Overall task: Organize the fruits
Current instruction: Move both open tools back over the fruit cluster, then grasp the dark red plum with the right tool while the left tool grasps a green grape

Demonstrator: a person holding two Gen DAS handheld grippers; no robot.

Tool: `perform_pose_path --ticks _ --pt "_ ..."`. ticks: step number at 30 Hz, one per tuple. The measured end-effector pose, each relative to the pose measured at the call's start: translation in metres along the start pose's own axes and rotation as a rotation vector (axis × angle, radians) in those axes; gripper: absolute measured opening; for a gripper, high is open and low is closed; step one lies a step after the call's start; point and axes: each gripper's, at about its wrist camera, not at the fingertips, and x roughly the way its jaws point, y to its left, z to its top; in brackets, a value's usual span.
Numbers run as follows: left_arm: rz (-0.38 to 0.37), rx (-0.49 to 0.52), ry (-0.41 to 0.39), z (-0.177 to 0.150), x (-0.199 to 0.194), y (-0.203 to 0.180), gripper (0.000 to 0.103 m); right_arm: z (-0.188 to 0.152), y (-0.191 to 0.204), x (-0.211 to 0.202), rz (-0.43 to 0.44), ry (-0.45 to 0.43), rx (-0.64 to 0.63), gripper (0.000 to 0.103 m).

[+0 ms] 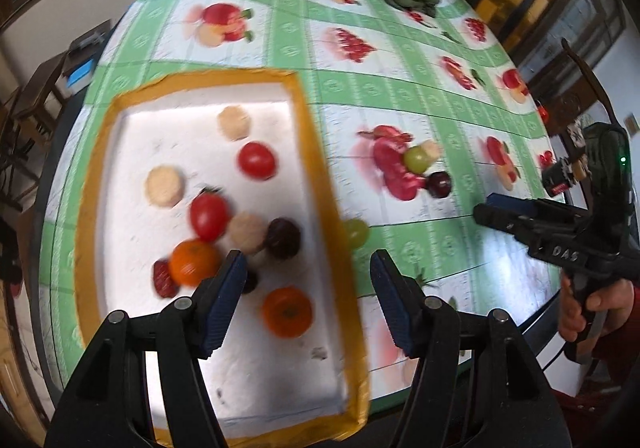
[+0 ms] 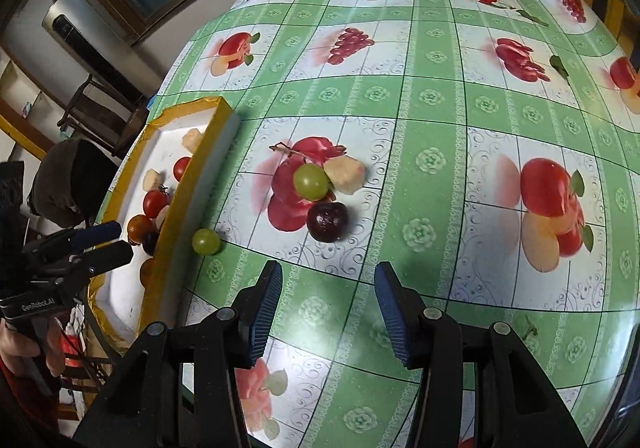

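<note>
Fruits (image 2: pixel 311 181): round, glossy, mixed colours

Tomatoes, oranges and pale slices lie in the yellow-rimmed tray (image 1: pixel 304 136); right of it, a green grape (image 2: pixel 206 241) touches its wall, while another grape (image 2: pixel 311 180), a plum (image 2: pixel 328 222) and a pale piece (image 2: pixel 345 174) cluster farther right.

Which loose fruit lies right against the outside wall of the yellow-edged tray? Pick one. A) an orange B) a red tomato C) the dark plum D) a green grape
D: in the right wrist view a green grape rests against the outer wall of the yellow-edged tray, while the dark plum lies apart on the tablecloth.
</note>
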Motion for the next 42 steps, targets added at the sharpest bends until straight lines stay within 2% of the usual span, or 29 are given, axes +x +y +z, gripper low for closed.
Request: perform_pose_path --ticks 5,10,12,14,16,21,28,31,40,42 --pt "-0.022 0.06 0.012 0.018 0.008 -0.022 0.063 0.001 0.0 0.004 -0.011 -0.018 -0.004 0.05" --pt "-0.042 0.062 0.027 0.033 0.017 -0.032 0.063 0.013 0.007 0.026 -0.026 -0.027 -0.024 0.048" --pt "-0.071 0.045 0.035 0.039 0.021 -0.035 0.063 0.017 0.008 0.035 -0.046 -0.025 -0.028 0.044" --pt "-0.097 0.027 0.038 0.044 0.024 -0.037 0.063 0.02 0.008 0.042 -0.063 -0.018 -0.03 0.031" --pt "-0.113 0.016 0.04 0.05 0.028 -0.041 0.063 0.02 0.008 0.045 -0.056 -0.02 -0.038 0.029" --pt "-0.118 0.057 0.048 0.059 0.041 -0.063 0.063 0.015 -0.005 0.026 -0.035 -0.057 0.005 0.029" --pt "-0.123 0.138 0.089 0.067 0.077 -0.096 0.063 0.009 -0.037 0.004 -0.059 -0.065 0.094 0.029" --pt "-0.098 0.151 0.112 0.07 0.094 -0.099 0.063 0.006 -0.048 -0.002 -0.052 -0.065 0.13 0.029" --pt "-0.084 0.164 0.106 0.073 0.112 -0.102 0.04 0.004 -0.058 -0.008 -0.061 -0.067 0.141 0.029" --pt "-0.084 0.162 0.104 0.073 0.112 -0.102 0.026 0.005 -0.058 -0.007 -0.062 -0.067 0.139 0.029"
